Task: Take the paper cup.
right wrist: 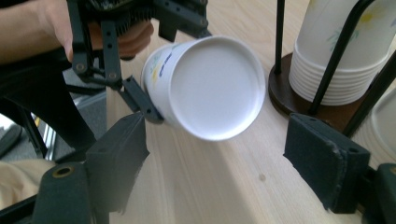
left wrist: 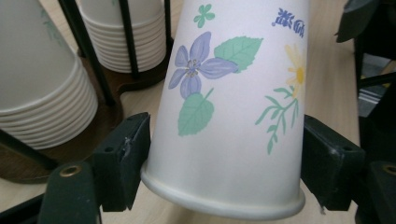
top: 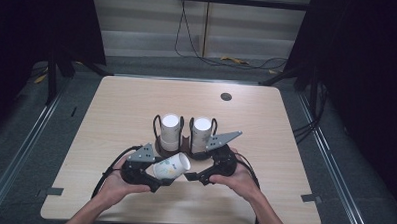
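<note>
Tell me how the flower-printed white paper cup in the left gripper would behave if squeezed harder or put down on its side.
The flower-printed white paper cup looks thin-walled and empty, so probably light and easily crushed. Its tapered round shape would likely roll in a curve on the wooden table.

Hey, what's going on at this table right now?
A person is working paper cups with a gripper in each hand. The left gripper clamps a flower-printed paper cup near its rim, holding it tilted on its side. The right gripper faces the cup's base with its jaws open, nothing between them. Just beyond, two stacks of cups stand upside down in a wire holder on the wooden table.
</note>
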{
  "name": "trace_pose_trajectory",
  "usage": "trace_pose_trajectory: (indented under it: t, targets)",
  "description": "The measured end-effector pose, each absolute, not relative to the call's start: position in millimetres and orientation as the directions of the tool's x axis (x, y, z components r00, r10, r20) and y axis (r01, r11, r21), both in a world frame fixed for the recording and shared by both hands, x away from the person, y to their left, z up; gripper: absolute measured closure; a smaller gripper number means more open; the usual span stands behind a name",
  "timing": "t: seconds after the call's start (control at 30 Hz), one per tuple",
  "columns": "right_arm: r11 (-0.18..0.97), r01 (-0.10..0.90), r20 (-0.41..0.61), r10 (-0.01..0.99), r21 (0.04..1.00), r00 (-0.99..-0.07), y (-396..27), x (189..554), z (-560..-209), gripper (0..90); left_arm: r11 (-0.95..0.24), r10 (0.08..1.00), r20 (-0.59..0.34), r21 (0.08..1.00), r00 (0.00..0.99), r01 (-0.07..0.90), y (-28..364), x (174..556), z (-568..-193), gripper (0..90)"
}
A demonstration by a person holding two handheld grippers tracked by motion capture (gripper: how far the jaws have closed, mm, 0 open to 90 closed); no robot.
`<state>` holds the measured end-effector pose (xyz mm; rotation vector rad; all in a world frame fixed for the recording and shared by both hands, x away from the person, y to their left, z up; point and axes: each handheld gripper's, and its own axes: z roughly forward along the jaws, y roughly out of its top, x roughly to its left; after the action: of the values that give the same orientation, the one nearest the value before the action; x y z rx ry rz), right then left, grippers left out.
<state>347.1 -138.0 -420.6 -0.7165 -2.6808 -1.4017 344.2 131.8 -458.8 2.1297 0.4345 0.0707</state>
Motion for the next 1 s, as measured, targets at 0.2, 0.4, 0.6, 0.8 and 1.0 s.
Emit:
trace_pose_trajectory:
  t: [0.2,0.4,0.6,0.8,1.0]
  targets:
    - [0.561,0.388,0.204,0.362,0.731,-0.910,-132,350,-420,20.8,-0.520,0.326,-0.114,0.807,0.938,0.279,130,344,-459,24.2]
    - [0.592,0.376,0.199,0.343,0.713,-0.918,-128,353,-421,20.0,-0.529,0.308,-0.113,0.805,0.945,0.269,129,342,-456,24.2]
    - [0.628,0.358,0.190,0.320,0.691,-0.928,-124,352,-422,21.5,-0.535,0.324,-0.104,0.800,0.940,0.273,129,342,-457,24.4]
    - [0.669,0.337,0.172,0.302,0.663,-0.938,-116,349,-426,24.9,-0.559,0.309,-0.097,0.786,0.946,0.264,125,340,-461,24.4]
    - [0.695,0.324,0.156,0.296,0.641,-0.943,-115,351,-423,26.1,-0.575,0.296,-0.098,0.776,0.950,0.259,122,338,-464,24.4]
